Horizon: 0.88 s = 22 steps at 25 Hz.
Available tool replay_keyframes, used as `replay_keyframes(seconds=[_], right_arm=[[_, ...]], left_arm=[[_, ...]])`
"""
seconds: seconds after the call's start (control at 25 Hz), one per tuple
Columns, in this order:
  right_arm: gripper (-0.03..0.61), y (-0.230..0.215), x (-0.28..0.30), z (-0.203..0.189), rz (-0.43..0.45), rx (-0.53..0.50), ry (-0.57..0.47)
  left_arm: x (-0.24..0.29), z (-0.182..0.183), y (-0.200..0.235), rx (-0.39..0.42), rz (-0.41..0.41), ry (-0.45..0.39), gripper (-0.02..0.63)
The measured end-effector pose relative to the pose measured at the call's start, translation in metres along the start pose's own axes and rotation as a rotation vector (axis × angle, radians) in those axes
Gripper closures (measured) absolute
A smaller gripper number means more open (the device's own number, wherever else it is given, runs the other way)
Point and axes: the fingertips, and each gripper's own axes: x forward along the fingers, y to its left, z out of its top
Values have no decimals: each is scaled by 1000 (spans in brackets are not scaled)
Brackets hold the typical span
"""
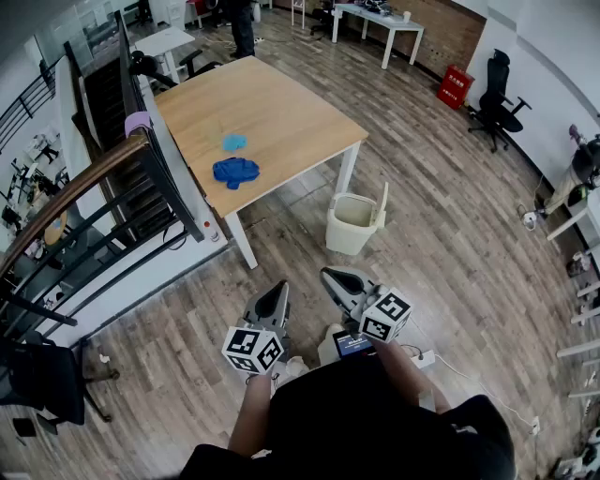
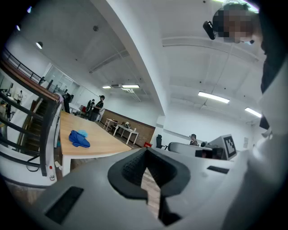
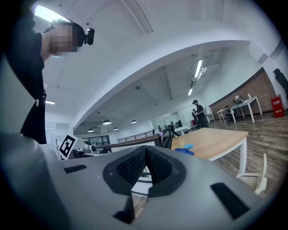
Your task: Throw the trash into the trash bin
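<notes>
A crumpled dark blue piece of trash (image 1: 235,172) lies on the wooden table (image 1: 272,112), with a smaller light blue scrap (image 1: 233,142) just behind it. The dark blue trash (image 2: 79,139) also shows in the left gripper view, and the same trash (image 3: 184,150) appears in the right gripper view. A cream trash bin (image 1: 355,223) stands on the floor by the table's near right leg. My left gripper (image 1: 275,296) and right gripper (image 1: 339,279) are held close to my body, well short of the table. Both are shut with nothing between the jaws.
A dark stair railing (image 1: 103,202) runs along the left of the table. Farther back stand a white desk (image 1: 380,23), a red box (image 1: 454,88) and a black office chair (image 1: 494,101). A person (image 1: 240,23) stands beyond the table. Wood flooring surrounds the bin.
</notes>
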Motion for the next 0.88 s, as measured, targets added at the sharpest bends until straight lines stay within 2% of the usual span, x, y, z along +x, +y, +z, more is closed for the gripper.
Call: replay_keyframes(seconds=[0.24,0.52,0.72,0.88], right_arm=[[580,-24,18,-3,-63,98,-26],[580,-70,86,-3,-17,151,-38],[580,-132,149,13,10,207,-57],[580,-179,203,37,56,190,-68]], left_arm=[[3,-2,14,-18,1,29,617],[51,5,70,5,44,73,617],[103,32,124,13,88,99,617],[151,66,172,46,130,80,617]])
